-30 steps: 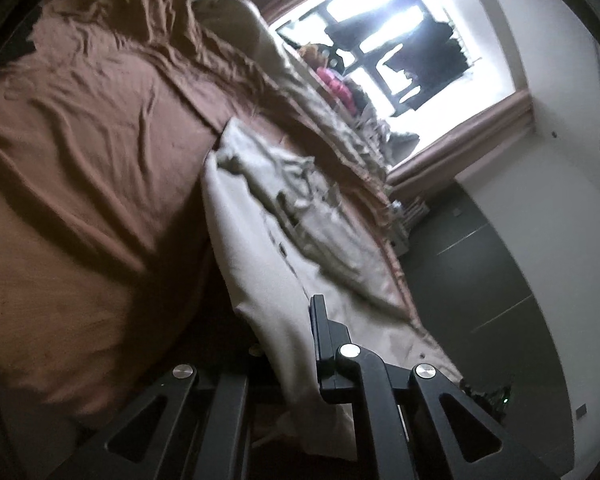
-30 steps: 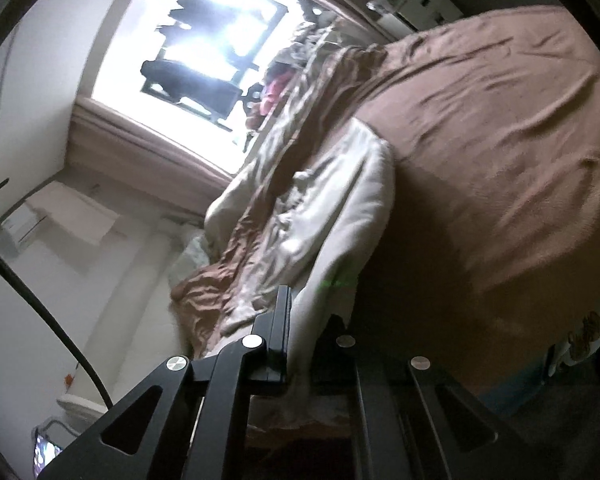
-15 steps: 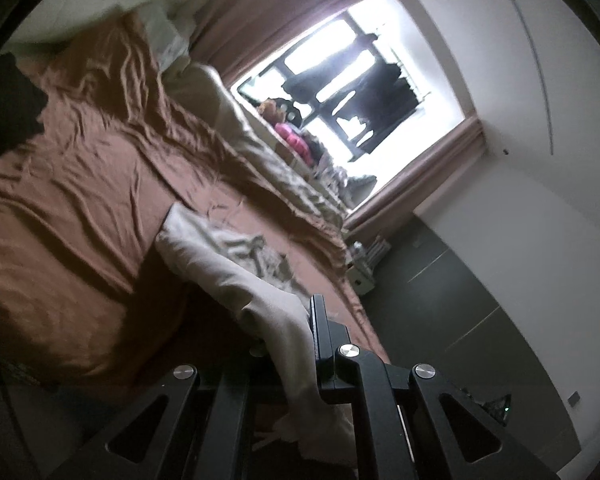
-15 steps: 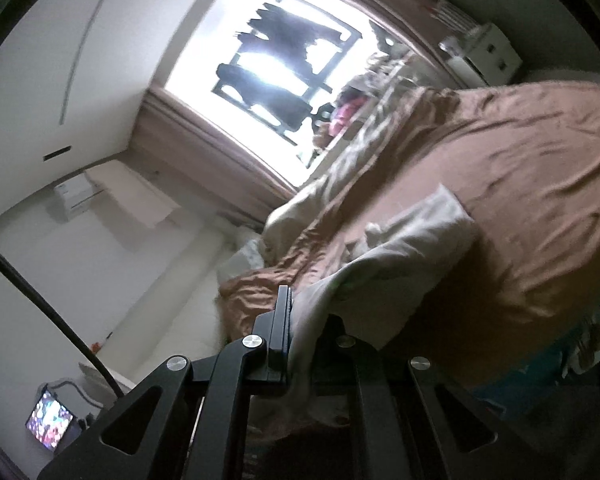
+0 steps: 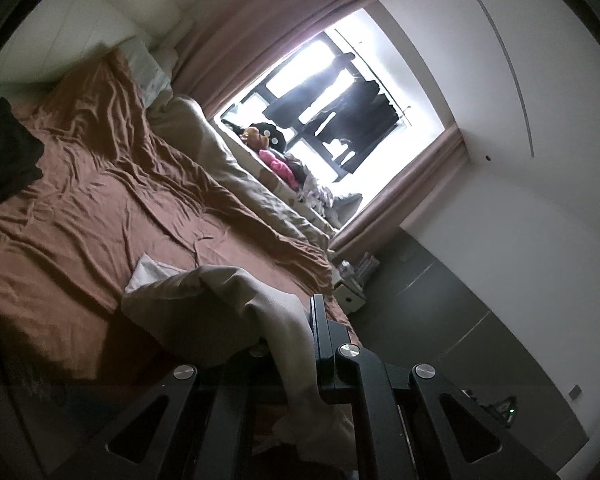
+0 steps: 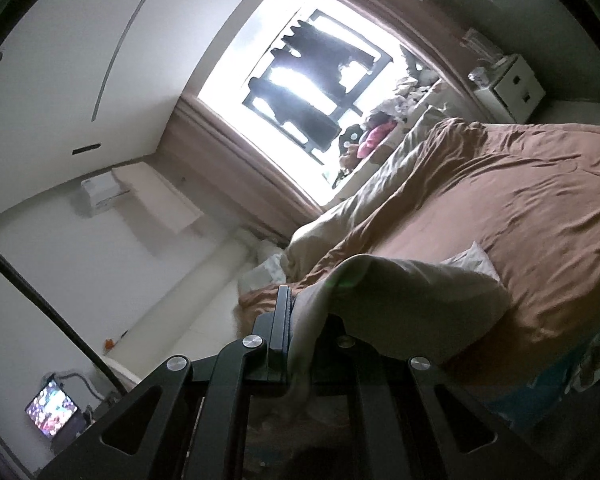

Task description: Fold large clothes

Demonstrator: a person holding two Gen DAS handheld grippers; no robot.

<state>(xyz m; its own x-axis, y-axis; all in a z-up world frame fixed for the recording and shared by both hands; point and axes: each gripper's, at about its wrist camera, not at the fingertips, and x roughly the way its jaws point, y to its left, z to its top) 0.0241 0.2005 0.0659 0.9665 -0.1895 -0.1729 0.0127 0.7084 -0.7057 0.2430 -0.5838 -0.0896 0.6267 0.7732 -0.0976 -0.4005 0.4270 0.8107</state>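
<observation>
Beige cloth, one end trailing on the brown bed, hangs pinched in both the left gripper and right gripper, which should keep level and taut while carrying the edge across.

Left gripper: one finger hidden behind the beige garment. The garment's lower end runs off behind the black frame, and the part on the bed is bunched, so its type is unreadable. Window blown out; dark shapes hanging there are silhouettes only. Small screen too blurred to read.
</observation>
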